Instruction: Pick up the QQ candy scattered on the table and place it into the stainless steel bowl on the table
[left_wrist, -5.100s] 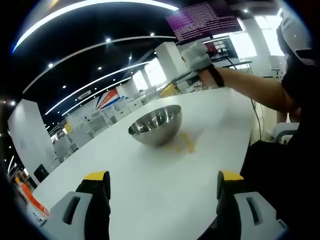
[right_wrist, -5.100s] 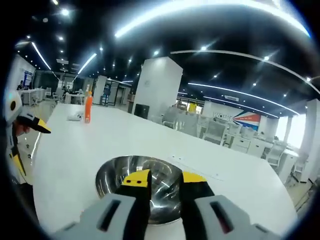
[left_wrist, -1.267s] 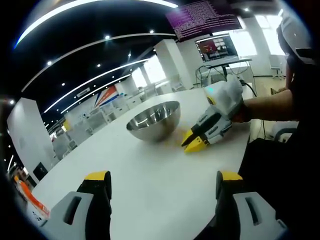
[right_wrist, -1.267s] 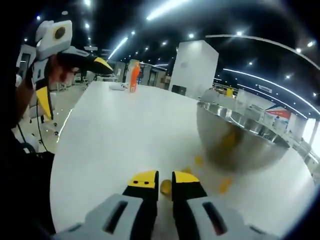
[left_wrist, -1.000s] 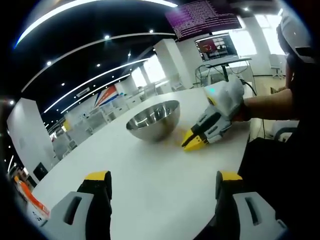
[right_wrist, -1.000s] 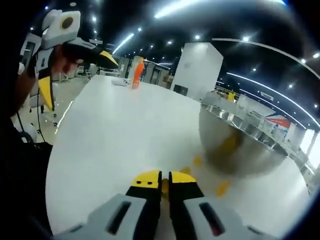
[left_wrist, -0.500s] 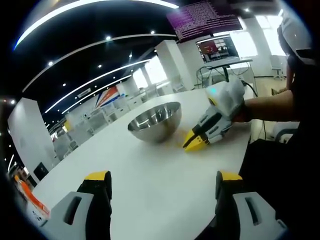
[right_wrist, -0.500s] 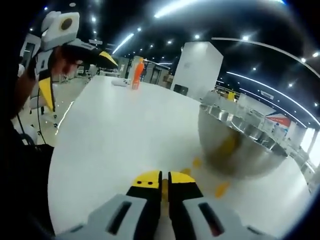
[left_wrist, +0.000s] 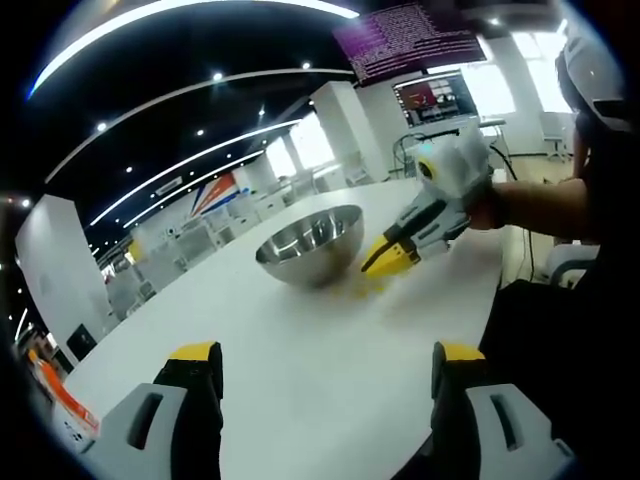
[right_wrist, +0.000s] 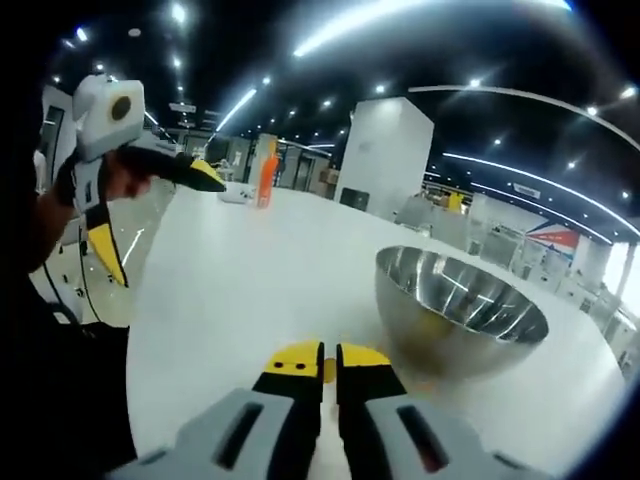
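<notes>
The stainless steel bowl (left_wrist: 310, 243) stands on the white table (left_wrist: 300, 350). Several yellow QQ candies (left_wrist: 365, 288) lie beside it. My right gripper (left_wrist: 380, 263) hangs in the air near the bowl's rim, just above those candies. In the right gripper view my right gripper (right_wrist: 329, 365) is shut on a yellow candy (right_wrist: 329, 370), with the bowl (right_wrist: 460, 305) close ahead on the right. My left gripper (left_wrist: 327, 358) stands wide open over the table's near part with nothing between its fingers. It also appears held in a hand, as the left gripper (right_wrist: 160, 215).
An orange bottle (right_wrist: 265, 168) and a small white item stand at the table's far end. A monitor (left_wrist: 435, 95) on a stand is behind the table. A person's arm (left_wrist: 540, 200) reaches in from the right. The table edge (left_wrist: 495, 290) runs close by.
My right gripper has lifted off the table with the candy held in it and moved up toward the bowl's rim. The left gripper has stayed open and nearly still.
</notes>
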